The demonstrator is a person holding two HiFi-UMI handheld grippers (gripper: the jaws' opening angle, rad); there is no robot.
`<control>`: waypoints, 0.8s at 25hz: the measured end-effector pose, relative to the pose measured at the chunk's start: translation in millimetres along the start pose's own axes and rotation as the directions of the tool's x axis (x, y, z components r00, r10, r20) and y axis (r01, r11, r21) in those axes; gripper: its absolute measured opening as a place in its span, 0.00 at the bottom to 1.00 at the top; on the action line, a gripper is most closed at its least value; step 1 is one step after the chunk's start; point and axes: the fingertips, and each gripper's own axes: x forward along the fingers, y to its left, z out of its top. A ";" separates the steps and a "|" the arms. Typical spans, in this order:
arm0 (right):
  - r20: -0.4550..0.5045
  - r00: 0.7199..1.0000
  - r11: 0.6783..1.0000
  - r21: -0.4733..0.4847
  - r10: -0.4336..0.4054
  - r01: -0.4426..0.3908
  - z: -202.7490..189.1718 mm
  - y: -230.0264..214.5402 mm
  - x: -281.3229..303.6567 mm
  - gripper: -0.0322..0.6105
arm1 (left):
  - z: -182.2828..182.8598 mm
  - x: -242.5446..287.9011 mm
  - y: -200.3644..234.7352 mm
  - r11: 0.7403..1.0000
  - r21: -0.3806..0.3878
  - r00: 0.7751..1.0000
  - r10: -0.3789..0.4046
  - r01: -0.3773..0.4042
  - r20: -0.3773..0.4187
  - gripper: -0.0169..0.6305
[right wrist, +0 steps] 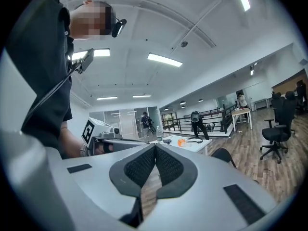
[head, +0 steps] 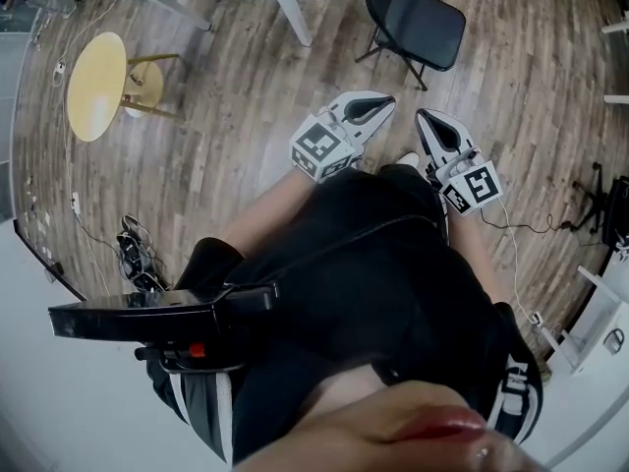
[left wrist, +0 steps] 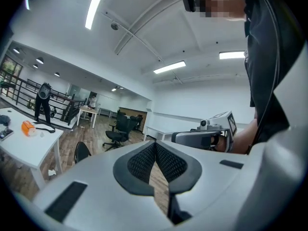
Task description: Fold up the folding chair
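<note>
Folding chair [head: 418, 23] stands unfolded, upper centre of frame, well apart from left gripper [head: 381, 104] and right gripper [head: 425, 118]; both jaws clenched, empty. Risk: arriving clenched, they likely shove and tip it rather than grasp.

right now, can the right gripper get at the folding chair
Probably not from here: the folding chair stands ahead of the right gripper, apart from it. Only bare wooden floor lies between them, so a step forward should do, and its shut jaws must open first.
</note>
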 end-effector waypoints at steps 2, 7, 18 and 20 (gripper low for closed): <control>0.005 1.000 1.000 0.005 -0.008 0.008 0.7 -7.8 -3.1 0.07 | -0.7 7.2 1.1 1.000 0.004 1.000 0.000 0.000 -0.007 0.04; 0.019 0.999 0.999 0.014 -0.031 0.030 0.1 -39.6 -7.6 0.07 | -2.0 34.0 8.0 1.000 0.003 1.000 -0.012 0.012 -0.022 0.04; 0.056 0.998 1.000 0.005 -0.026 0.026 18.8 -147.2 -26.3 0.07 | 10.5 142.2 20.2 0.999 0.038 0.997 -0.019 0.022 -0.071 0.04; 0.059 0.998 1.000 0.000 -0.018 0.018 22.1 -166.5 -32.5 0.07 | 13.6 163.2 21.9 0.999 0.046 0.997 -0.015 0.018 -0.075 0.04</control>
